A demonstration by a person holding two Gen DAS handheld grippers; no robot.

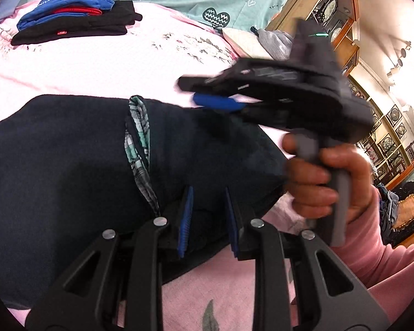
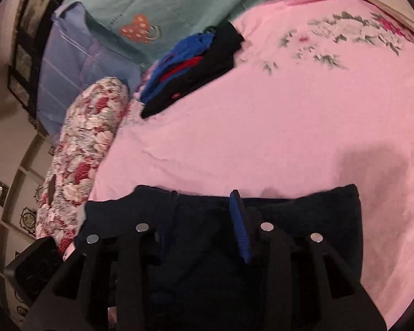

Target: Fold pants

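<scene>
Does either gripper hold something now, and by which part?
Right gripper: nothing; its jaws stand open above the pants. Left gripper: pants fabric near the edge lies between its jaws, but whether it is clamped cannot be told.

We see dark navy matt fleecy cloth pants (image 1: 69, 165) on a smooth pink floral cotton-like bedsheet (image 1: 82, 69).

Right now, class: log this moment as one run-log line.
task: fold pants | left gripper: open over navy pants | right gripper: open over pants | folded pile: behind
</scene>
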